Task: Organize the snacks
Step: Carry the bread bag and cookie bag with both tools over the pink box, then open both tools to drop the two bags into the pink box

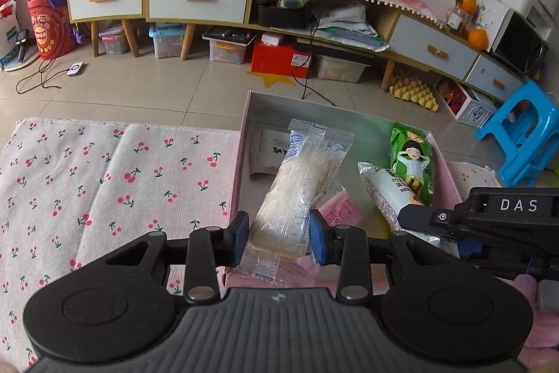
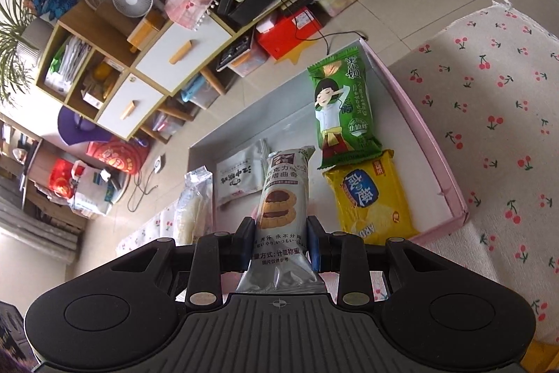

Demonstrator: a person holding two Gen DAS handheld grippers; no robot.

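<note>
1. Snacks lie in a shallow pink-rimmed box (image 2: 433, 142) on the cherry-print cloth (image 1: 104, 184) over the tabletop.
2. My left gripper (image 1: 278, 235) has its jaws closed on a clear-wrapped pale snack (image 1: 297, 194), holding it over the box's near left edge.
3. My right gripper (image 2: 279, 243) has its jaws clamped on a grey cookie packet (image 2: 281, 198), raised above the box.
4. On the box floor rest a green packet (image 2: 340, 109), a yellow packet (image 2: 372, 198) just beside its lower end, and a white sachet (image 2: 237, 179) to the left.
5. In the left wrist view, something pink (image 1: 340, 208) shows under the clear-wrapped snack; I cannot tell what.
</note>
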